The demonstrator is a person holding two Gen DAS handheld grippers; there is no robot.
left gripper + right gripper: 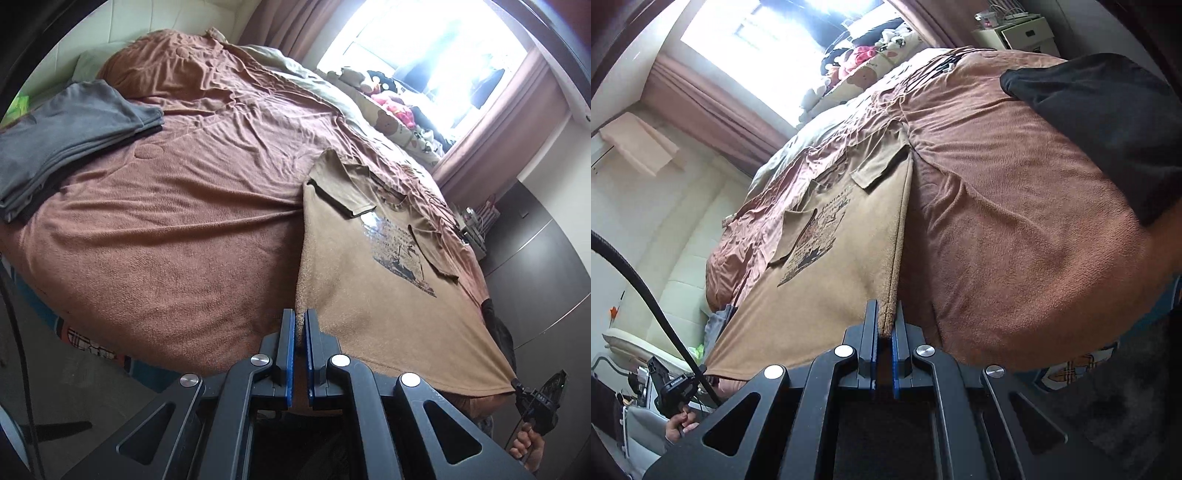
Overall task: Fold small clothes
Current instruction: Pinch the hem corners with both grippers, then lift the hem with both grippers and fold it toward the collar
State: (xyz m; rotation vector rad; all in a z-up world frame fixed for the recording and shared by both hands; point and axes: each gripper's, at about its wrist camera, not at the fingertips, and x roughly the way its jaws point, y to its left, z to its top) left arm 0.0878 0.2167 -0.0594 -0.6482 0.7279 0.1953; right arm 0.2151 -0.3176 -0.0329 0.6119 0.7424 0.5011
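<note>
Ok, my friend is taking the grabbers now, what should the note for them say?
Left gripper: shut on one bottom corner of the tan T-shirt.
Right gripper: shut on the other bottom corner of it.
Things: the shirt lies print up on the brown blanket, both sleeves already folded in, its hem lifted and pulled tight between the two grippers. A folded grey garment sits at the far left of the bed; a black cloth lies on the right side.
Done: sleeves folded in, hem corners gripped.
Left: probably carry the hem up to the collar, let go and smooth it.
</note>
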